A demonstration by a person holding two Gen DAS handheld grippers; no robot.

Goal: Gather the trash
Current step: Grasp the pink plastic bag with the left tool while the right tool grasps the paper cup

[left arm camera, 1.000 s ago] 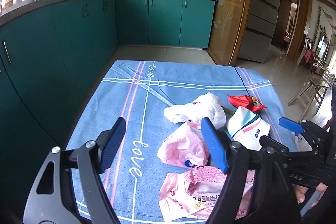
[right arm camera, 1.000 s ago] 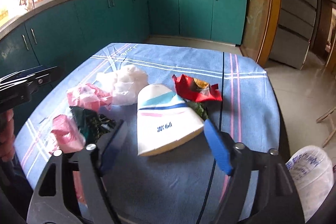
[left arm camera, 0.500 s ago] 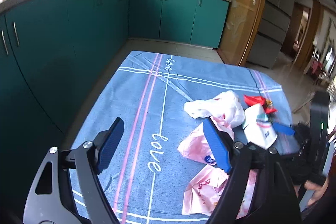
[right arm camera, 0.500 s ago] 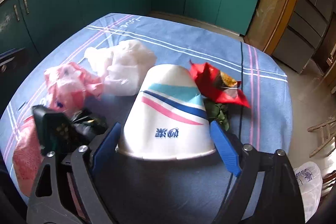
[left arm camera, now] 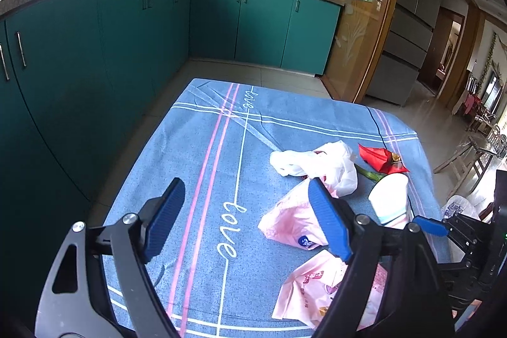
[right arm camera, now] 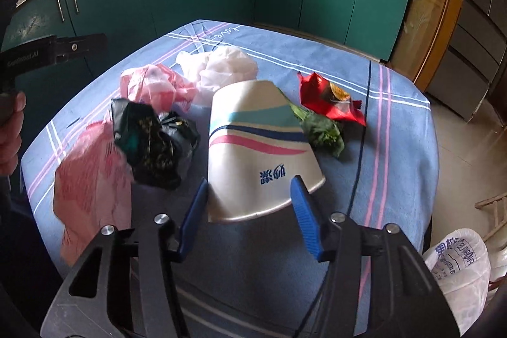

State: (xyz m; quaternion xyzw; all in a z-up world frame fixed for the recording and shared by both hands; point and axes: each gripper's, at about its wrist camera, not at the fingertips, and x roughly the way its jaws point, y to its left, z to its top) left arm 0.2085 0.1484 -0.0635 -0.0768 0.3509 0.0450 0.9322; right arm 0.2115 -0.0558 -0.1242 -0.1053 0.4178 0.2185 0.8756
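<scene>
Since a second ago the right claw [right arm camera: 250, 213] has come down and forward to the white paper cup [right arm camera: 256, 148], and its jaws — closing at this moment — now stand at both sides of the cup's wide rim; the left pad seems to touch the rim, but I cannot tell that the right one presses, so I judge the cup is not yet firmly held. The cup lies on its side on the blue tablecloth of the table [right arm camera: 396, 116], its long axis pointing away from the claw, mouth toward it, so the right claw is clearly the nearer one. The left claw [left arm camera: 247, 220] hangs released over bare cloth, with nothing between its jaws, just beside the pink plastic bags [left arm camera: 291, 224]. Around the cup lie a black crumpled bag [right arm camera: 152, 141] at its left, a white plastic bag [right arm camera: 221, 68] behind, and a green leaf [right arm camera: 323, 132] with a red snack wrapper [right arm camera: 329, 100] at its right — the leaf touches the cup's side. Nothing stands between the jaws and the rim. A white sack [right arm camera: 456, 265] waits beyond the table edge, probably for the trash.
</scene>
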